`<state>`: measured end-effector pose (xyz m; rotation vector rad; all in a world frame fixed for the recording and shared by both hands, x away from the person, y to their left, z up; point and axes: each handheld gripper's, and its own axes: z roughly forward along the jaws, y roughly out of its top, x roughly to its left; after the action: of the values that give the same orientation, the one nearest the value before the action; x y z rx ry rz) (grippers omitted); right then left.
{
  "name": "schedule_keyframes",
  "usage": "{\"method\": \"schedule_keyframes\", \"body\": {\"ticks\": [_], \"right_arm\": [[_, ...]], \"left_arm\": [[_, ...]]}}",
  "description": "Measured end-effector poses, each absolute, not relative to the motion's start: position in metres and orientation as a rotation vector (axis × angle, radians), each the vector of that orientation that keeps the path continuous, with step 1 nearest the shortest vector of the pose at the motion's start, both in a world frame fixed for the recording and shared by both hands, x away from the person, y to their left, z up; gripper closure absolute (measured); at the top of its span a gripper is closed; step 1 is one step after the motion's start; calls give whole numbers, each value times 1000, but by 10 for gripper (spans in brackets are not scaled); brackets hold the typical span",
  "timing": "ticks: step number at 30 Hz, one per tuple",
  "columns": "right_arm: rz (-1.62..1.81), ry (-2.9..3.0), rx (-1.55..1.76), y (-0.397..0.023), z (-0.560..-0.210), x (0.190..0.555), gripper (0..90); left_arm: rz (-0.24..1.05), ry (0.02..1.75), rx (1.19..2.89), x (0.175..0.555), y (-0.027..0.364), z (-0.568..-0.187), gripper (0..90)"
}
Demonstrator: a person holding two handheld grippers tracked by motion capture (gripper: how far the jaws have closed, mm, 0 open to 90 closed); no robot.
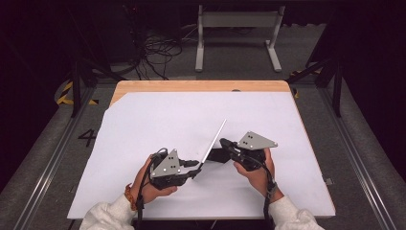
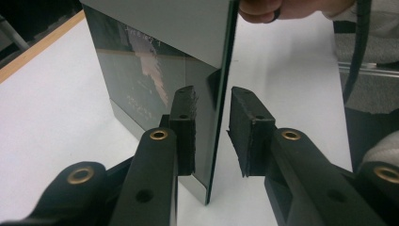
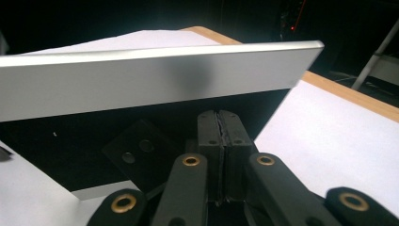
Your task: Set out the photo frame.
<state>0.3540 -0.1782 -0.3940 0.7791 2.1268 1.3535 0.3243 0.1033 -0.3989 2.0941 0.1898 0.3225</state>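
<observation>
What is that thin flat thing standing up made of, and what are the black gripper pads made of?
The thin panel looks like metal with a glass face: its back is smooth, matte silver like brushed aluminium, and the front is dark and glossy, mirroring like a screen. The left gripper has pads that look like black foam or rubber, rough and crumbly at the edges.

Silver shiny panel (image 1: pixel 213 141) with a dark glassy face, black grippers (image 1: pixel 191 165) with grey plates, white sheet (image 1: pixel 158 120) on a light brown wooden table (image 1: pixel 191 86), cream sleeves (image 1: pixel 107 215)
</observation>
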Motion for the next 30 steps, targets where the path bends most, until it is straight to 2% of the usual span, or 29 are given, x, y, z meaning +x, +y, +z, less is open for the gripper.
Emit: {"method": "schedule_keyframes", "body": {"ticks": [8,13,30], "right_arm": [[1347,2120,782,-181,-394,356,895],[1351,2134,758,-175,-395,353,900],[1342,2157,752,-164,-400,357,900]], "left_arm": [[328,228,2078,325,117,-398,843],[332,225,2129,330,106,-405,852],[296,250,2112,331,98,-410,874]]}}
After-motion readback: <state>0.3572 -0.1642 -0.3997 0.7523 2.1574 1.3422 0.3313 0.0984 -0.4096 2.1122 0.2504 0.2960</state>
